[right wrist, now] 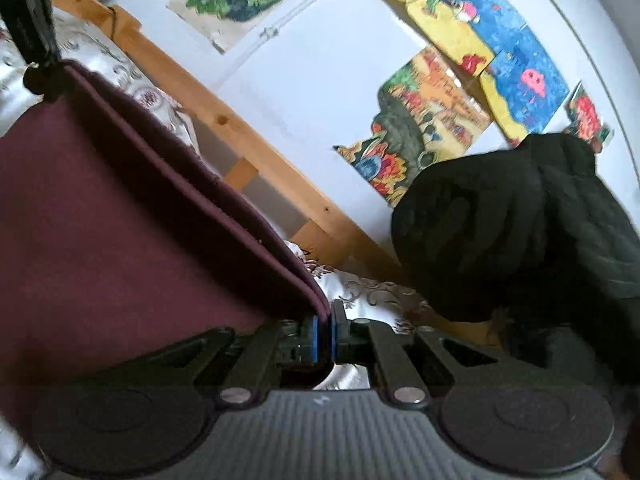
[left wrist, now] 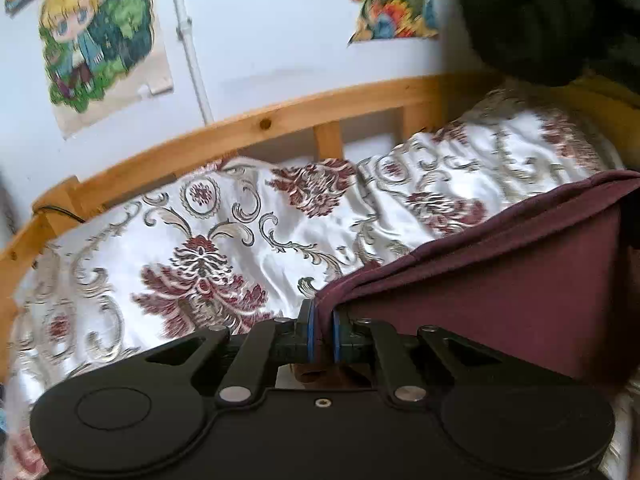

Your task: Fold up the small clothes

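The left gripper (left wrist: 324, 334) is squeezed tight on one corner of the dark red cloth (left wrist: 500, 276). The right gripper (right wrist: 324, 338) is squeezed tight on another corner of it. The cloth hangs stretched between them, lifted above the flowery bedspread (left wrist: 224, 232). A dark knitted bundle (right wrist: 500, 232) sits on the bedspread near the wooden bed rail (left wrist: 256, 128).

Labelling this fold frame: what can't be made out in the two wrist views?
- Maroon garment: its type and full shape; cut off at the right edge in the left wrist view, at the left edge in the right wrist view.
- Garment's lower part: behind the left gripper and right gripper bodies.
- Dark bundle: blurred, unidentifiable.
- Wall posters: details blurred.
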`<act>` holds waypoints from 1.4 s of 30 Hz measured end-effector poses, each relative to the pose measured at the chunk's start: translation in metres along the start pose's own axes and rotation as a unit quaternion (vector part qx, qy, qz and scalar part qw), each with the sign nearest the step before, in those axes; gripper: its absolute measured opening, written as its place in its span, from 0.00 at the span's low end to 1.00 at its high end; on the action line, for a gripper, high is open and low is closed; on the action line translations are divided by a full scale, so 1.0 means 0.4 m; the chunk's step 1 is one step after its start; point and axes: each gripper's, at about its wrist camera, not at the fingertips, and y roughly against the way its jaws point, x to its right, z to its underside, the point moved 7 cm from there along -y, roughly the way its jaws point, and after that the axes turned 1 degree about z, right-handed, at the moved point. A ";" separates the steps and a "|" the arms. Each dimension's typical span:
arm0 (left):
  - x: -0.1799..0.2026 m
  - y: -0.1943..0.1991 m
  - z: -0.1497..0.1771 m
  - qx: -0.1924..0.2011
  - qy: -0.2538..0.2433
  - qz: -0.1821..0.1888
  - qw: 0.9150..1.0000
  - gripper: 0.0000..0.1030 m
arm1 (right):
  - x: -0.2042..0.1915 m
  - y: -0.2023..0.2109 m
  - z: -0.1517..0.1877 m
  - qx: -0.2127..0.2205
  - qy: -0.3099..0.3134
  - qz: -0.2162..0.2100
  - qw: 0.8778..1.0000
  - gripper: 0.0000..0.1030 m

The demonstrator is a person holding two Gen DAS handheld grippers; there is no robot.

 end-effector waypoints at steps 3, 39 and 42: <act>-0.011 -0.101 -0.001 -0.002 0.013 -0.006 1.000 0.09 | -0.028 -0.099 0.021 -0.001 0.004 0.007 1.000 0.06; -0.124 -0.268 0.094 -0.063 0.214 0.053 0.973 0.97 | 0.001 -0.263 0.137 -0.104 -0.180 -0.068 0.976 0.96; -0.122 -0.266 0.098 -0.067 0.210 0.050 0.974 0.98 | 0.027 -0.248 0.153 -0.114 -0.233 -0.096 0.961 0.99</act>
